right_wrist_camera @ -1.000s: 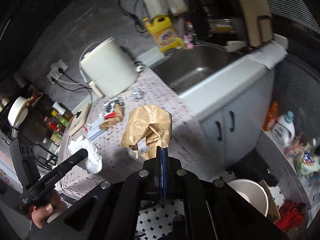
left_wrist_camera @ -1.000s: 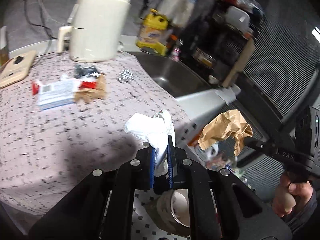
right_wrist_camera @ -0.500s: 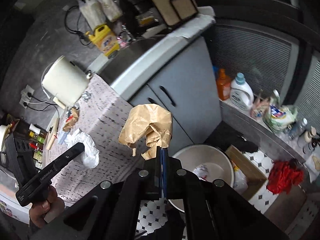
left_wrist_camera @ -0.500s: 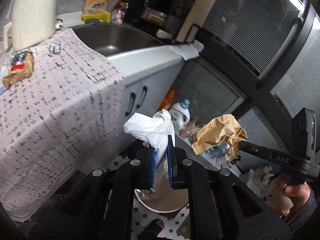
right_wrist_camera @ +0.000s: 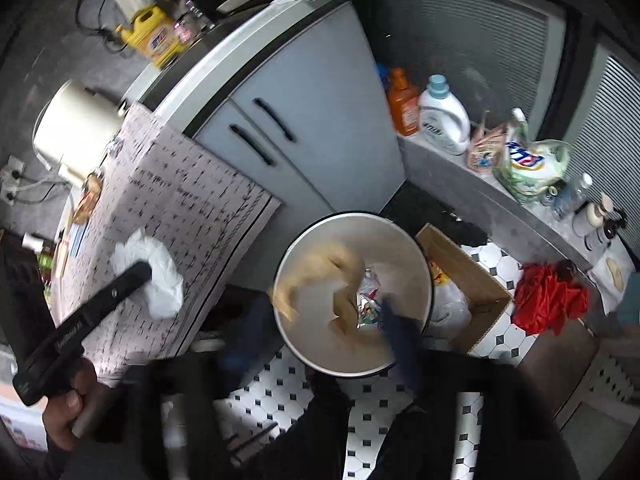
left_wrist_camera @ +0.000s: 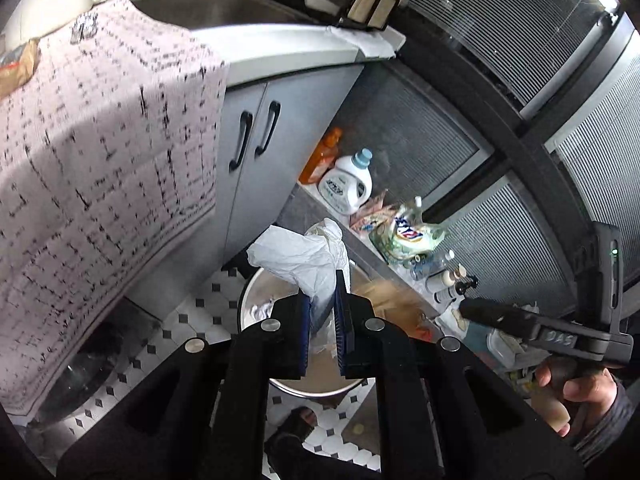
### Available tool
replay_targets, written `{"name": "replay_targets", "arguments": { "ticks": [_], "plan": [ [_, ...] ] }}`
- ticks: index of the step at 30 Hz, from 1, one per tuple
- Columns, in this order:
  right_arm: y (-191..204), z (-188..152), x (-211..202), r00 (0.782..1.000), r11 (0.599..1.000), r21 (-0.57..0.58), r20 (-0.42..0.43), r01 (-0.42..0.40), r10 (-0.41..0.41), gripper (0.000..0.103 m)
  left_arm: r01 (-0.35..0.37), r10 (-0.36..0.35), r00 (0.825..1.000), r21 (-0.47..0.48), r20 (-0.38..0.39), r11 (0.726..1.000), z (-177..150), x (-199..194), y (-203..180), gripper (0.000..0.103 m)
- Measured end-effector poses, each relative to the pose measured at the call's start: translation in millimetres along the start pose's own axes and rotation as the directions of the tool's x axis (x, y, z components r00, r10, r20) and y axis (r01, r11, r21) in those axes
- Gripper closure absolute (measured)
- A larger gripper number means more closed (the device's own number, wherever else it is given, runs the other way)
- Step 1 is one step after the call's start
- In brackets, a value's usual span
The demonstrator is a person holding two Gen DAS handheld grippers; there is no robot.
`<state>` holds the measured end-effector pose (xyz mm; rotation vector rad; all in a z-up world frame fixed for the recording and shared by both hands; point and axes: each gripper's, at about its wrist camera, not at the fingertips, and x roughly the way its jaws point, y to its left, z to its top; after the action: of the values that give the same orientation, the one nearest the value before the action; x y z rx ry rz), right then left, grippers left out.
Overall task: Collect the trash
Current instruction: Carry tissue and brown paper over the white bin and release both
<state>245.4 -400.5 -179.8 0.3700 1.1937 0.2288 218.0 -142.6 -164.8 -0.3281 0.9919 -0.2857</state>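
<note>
**Paper released over the bin, tissue not yet dropped**

We hold both hand-held grippers above the round bin (right_wrist_camera: 352, 296) on the tiled floor, in front of the grey cabinet doors (right_wrist_camera: 280, 128).

Right hand-held gripper (right_wrist_camera: 320, 336): jaws opening, blurred with motion. The brown paper (right_wrist_camera: 320, 276) is no longer pinched; it is falling, smeared, inside the bin's rim. Nothing sits between the fingers now. Letting go directly above the opening makes sense, since light paper drifts.

Left hand-held gripper (left_wrist_camera: 322, 332): clamped on the crumpled white tissue (left_wrist_camera: 304, 256), which sticks up from the pads. In the left wrist view the bin lies directly below it, so we judge the tissue is carried there for the same drop.

Versus half a second ago: the paper then stood upright in closed right jaws, and the bin was smaller and lower in view; both grippers now sit closer over it. More wrappers (right_wrist_camera: 86, 200) remain on the patterned surface (right_wrist_camera: 168, 216) at far left.
</note>
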Motion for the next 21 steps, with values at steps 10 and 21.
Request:
{"name": "replay_targets", "arguments": {
  "ticks": [10,21],
  "plan": [
    [-21,-11,-26,0.998,0.998,0.040,0.037,0.051,-0.052,0.040,0.053,-0.051,0.997,0.023,-0.056,0.998,-11,25,-12,0.092],
    [-53,-14,-57,0.991,0.991,0.094,0.084,0.099,-0.107,0.035,0.132,-0.129,0.990,0.076,-0.053,0.988,-11,37,-48,0.036]
  ]
}}
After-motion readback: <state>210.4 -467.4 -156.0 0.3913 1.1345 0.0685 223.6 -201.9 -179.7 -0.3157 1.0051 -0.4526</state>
